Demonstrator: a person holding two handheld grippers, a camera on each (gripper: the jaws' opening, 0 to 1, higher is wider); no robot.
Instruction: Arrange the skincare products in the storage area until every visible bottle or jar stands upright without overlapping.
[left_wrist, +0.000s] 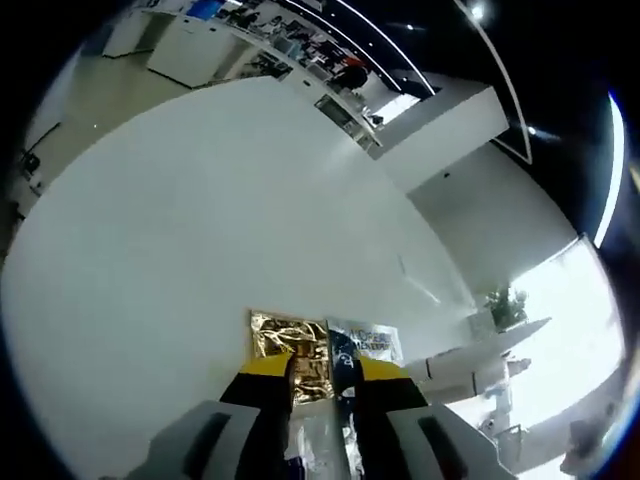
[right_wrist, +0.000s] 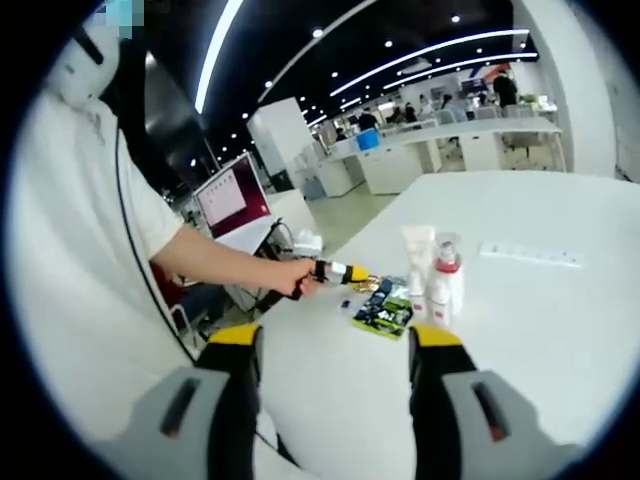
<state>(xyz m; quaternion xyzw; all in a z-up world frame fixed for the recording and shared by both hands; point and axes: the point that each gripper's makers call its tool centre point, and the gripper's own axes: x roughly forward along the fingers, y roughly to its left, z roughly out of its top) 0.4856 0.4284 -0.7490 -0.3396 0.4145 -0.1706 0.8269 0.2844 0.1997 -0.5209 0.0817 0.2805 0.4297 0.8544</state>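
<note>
In the left gripper view a gold foil sachet (left_wrist: 290, 345) and a blue-and-white sachet (left_wrist: 368, 342) lie flat on the white table (left_wrist: 200, 230). My left gripper (left_wrist: 322, 372) has its yellow-tipped jaws narrowly apart, with the gold sachet's near end between them; whether they pinch it is unclear. In the right gripper view a white tube (right_wrist: 418, 248), a clear bottle with a red collar (right_wrist: 449, 262) and two small bottles (right_wrist: 417, 296) stand upright together, with a dark green sachet (right_wrist: 383, 315) lying flat in front. My right gripper (right_wrist: 335, 345) is open and holds nothing. A person's hand holds the left gripper (right_wrist: 340, 272) by the sachets.
A white power strip (right_wrist: 530, 254) lies on the table (right_wrist: 560, 330) beyond the bottles. The person's body and sleeve (right_wrist: 90, 230) are close on the left of the right gripper view. A monitor (right_wrist: 232, 197) and other desks stand past the table's edge.
</note>
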